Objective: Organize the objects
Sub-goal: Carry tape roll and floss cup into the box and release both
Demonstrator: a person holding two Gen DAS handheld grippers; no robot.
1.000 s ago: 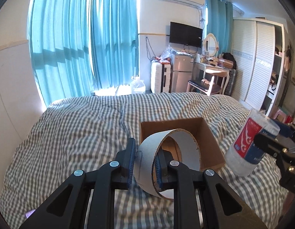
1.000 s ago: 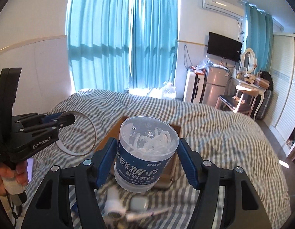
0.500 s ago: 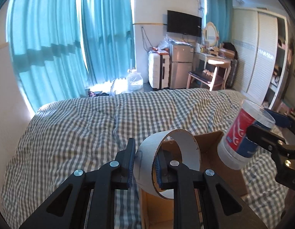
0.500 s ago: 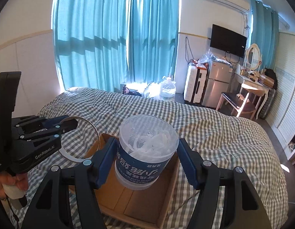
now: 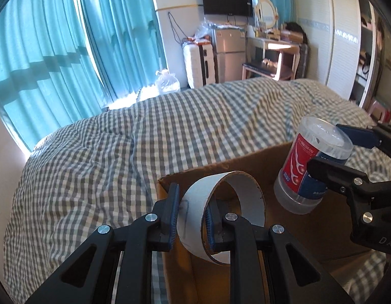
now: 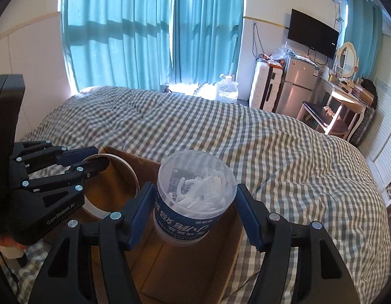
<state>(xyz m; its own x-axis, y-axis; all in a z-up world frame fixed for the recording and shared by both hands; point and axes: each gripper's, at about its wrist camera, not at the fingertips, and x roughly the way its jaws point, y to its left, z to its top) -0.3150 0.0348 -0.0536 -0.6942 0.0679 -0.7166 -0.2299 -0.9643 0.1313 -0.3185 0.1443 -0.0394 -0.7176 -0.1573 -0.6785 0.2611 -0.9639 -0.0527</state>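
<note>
Tape ring [image 5: 222, 212]: pinched through its wall by left gripper [image 5: 190, 217], hanging over cardboard box [image 5: 246, 162] on bed [image 5: 119, 139]. Clear tub [image 6: 195, 197]: clamped by half-spread right gripper [image 6: 195, 217], above the same box. Advice: lower each inside before releasing, well apart.

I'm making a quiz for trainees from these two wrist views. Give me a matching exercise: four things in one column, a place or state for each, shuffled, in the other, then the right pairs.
Things:
1. tape roll
2. plastic jar
3. cardboard box
4. white suitcase

Places or states:
A. lies open on the checked bed cover
B. stands on the floor beside the fridge
C. held in the left gripper, over the box
D. held in the right gripper, over the box

Pairs: 1-C, 2-D, 3-A, 4-B
</note>
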